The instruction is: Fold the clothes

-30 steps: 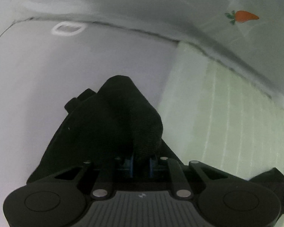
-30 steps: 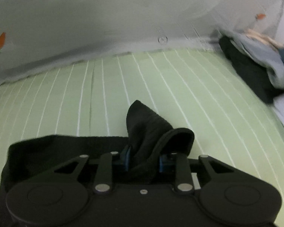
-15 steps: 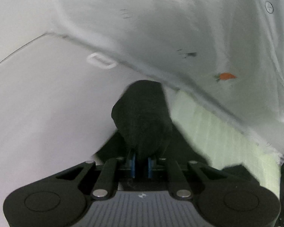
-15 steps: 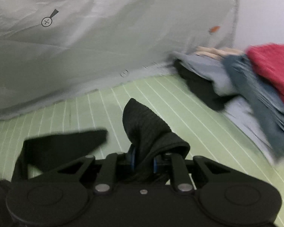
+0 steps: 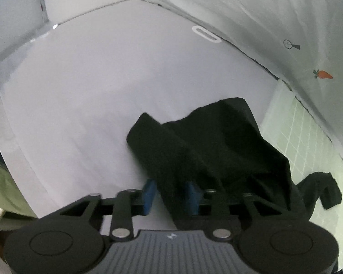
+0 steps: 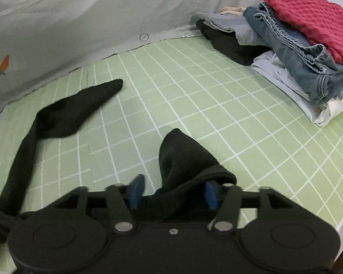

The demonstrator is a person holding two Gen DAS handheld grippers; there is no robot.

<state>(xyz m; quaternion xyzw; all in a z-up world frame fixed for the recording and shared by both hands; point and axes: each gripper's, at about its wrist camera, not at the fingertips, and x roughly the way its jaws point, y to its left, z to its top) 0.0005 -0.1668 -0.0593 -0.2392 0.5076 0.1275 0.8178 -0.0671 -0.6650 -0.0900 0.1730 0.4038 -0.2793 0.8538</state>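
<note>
A black garment [image 5: 208,146] lies partly on the white table and partly on the green grid mat. In the left wrist view my left gripper [image 5: 171,190] has its blue pads [image 5: 149,189] spread apart, with a fold of the garment lying loose between them. In the right wrist view my right gripper [image 6: 172,193] is also open, its blue pads [image 6: 136,190] wide apart, and a peak of the black garment [image 6: 183,159] stands between them. A long black part, like a sleeve [image 6: 64,111], stretches across the mat to the left.
A pile of clothes [image 6: 292,34], with a red knit on top of denim and white pieces, sits at the mat's far right. A grey cloth backdrop [image 6: 80,22] with carrot prints rises behind. The white table [image 5: 103,91] lies left of the green mat [image 6: 217,105].
Both grippers were shut on the black garment and have now opened their jaws. The garment has dropped lower and spread out. The left camera has swung toward the white table.
</note>
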